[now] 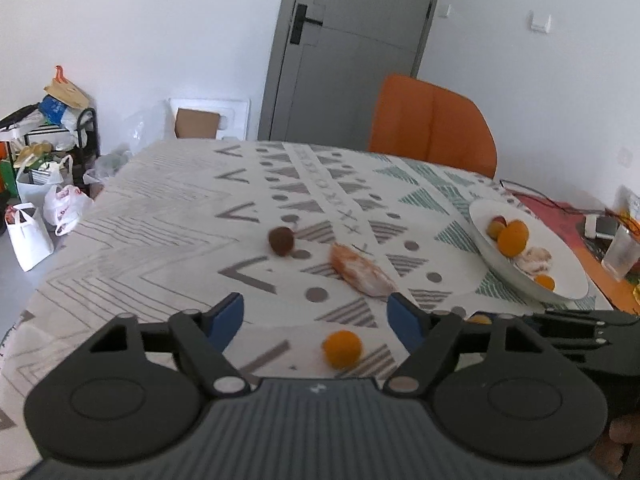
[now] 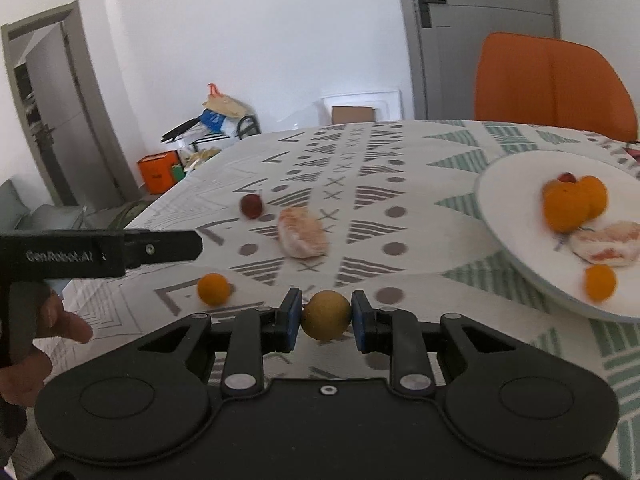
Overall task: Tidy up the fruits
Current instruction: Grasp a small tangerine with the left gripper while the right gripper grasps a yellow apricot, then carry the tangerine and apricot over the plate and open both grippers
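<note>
Left wrist view: left gripper (image 1: 316, 316) hangs spread wide and empty above a small orange fruit (image 1: 342, 349) on the tablecloth (image 1: 160, 216). Peeled segment (image 1: 361, 270) lies beyond, long axis running far-left to near-right; dark fruit (image 1: 281, 241) past it.

Right wrist view: right gripper (image 2: 326, 315) pinches a round yellowish fruit (image 2: 326, 315), no clear axis. Likely mid-carry; next, swing right over the plate (image 2: 516, 216) and release clear of the fruit there.
</note>
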A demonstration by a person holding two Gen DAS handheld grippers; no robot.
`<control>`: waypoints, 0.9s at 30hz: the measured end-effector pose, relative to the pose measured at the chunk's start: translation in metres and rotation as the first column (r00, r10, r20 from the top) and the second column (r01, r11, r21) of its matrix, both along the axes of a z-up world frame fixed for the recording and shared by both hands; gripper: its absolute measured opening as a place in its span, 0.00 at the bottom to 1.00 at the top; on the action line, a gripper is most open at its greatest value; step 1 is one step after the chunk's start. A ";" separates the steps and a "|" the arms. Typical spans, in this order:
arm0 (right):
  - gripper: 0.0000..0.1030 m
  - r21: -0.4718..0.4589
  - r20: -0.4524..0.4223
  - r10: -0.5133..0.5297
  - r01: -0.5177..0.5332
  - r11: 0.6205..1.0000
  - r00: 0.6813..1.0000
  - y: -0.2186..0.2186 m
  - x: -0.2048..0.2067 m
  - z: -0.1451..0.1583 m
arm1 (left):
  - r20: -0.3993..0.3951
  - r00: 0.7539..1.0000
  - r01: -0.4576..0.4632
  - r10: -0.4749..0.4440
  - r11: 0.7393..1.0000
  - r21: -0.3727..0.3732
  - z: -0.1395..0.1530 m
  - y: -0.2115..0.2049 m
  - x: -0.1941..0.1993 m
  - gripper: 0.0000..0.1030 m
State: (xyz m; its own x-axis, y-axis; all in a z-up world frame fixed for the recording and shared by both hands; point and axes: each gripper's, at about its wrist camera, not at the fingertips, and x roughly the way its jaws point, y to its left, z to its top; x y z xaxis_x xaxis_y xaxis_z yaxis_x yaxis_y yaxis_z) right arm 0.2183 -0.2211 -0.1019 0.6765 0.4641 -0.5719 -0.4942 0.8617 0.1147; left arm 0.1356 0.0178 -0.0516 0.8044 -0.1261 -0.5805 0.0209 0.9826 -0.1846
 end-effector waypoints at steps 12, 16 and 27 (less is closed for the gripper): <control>0.24 0.059 0.006 -0.065 0.065 0.996 0.998 -0.038 0.003 0.000 | -0.072 0.997 0.030 -0.027 0.998 0.048 -0.024 -0.028 0.011 0.21; 0.24 0.079 0.001 -0.082 0.081 0.994 0.997 -0.046 0.006 -0.001 | -0.069 0.997 0.026 -0.022 0.998 0.053 -0.023 -0.029 0.012 0.21; 0.24 0.123 0.049 -0.161 0.154 0.980 0.986 -0.076 0.008 0.011 | -0.030 0.998 0.064 -0.062 0.996 0.069 -0.004 -0.052 0.025 0.21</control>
